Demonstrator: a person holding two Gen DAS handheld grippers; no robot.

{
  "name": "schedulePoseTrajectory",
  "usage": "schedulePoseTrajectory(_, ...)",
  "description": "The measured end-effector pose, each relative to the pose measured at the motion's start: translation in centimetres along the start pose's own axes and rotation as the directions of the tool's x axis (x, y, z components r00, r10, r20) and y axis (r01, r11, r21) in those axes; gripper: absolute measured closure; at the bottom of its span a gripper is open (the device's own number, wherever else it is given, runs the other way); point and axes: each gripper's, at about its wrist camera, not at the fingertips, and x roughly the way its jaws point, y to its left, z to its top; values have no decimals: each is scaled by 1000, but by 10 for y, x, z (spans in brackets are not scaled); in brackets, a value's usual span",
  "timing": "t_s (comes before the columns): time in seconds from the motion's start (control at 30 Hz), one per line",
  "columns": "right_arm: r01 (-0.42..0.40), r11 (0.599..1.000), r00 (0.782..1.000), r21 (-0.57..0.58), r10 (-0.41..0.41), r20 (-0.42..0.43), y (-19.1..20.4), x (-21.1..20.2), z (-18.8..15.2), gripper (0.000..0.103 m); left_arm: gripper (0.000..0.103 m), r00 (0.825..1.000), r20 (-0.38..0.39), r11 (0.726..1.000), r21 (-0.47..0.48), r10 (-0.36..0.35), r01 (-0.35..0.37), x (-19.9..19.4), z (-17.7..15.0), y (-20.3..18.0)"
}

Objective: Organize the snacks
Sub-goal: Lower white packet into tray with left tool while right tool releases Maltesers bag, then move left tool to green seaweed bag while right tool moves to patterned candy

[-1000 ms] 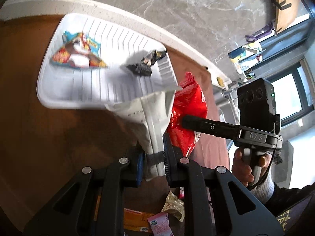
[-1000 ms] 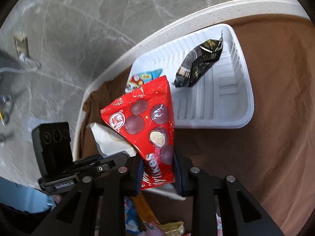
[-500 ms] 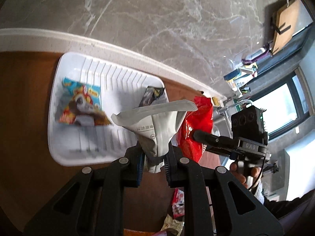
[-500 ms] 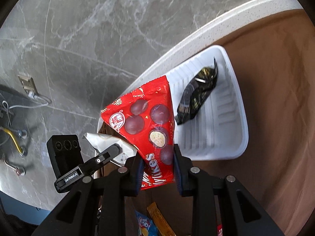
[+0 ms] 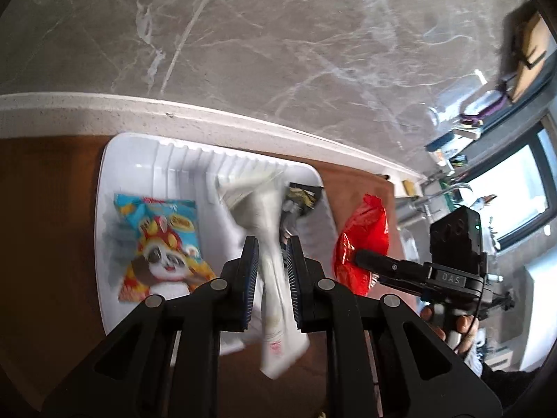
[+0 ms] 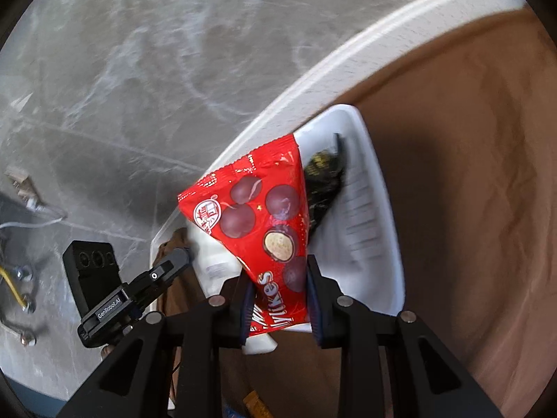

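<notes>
- Risk: the white packet (image 5: 269, 278) looks blurred and slack between the pads of the left hand-held gripper (image 5: 272, 271); it could slide out short of the white tray (image 5: 104, 209) just ahead and land on the table (image 5: 45, 244)
- The left jaws stand slightly apart, so whether they still pinch the packet I cannot tell
- Right hand-held gripper (image 6: 278, 299): clenched on the red chocolate-ball bag (image 6: 257, 209), held up ahead of its fingers, over the tray's near edge; a black packet (image 6: 323, 177) lies in the tray beyond

The tray (image 5: 104, 209) sits on the table (image 5: 45, 244) by the wall (image 5: 278, 52); in it, the panda snack bag (image 5: 160, 247) lies left of the dark packet (image 5: 301, 196).
</notes>
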Motion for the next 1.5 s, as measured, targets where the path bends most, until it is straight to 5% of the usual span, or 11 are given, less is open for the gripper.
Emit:
schedulePoseTrajectory(0.27,106,994,994,19,-106,-14,-18,21,9,72,88,997,-16,997,15,77,-77,31,15,10)
schedulePoseTrajectory(0.43,166,985,986,-38,-166,4,-7,21,8,47,87,993,2,989,83,121,-121,30,3,-2)
schedulePoseTrajectory(0.7,246,951,969,-188,-238,66,25,4,-5,45,87,980,46,966,163,195,-200,-2,-27,-20)
schedulePoseTrajectory(1.17,295,867,951,-402,-308,33,47,-30,-108,44,87,966,-39,951,189,257,-245,-65,-150,-26)
schedulePoseTrajectory(1.5,337,848,925,-409,-379,-24,14,-45,-183,44,87,941,-155,944,190,301,-271,-91,-264,-35)
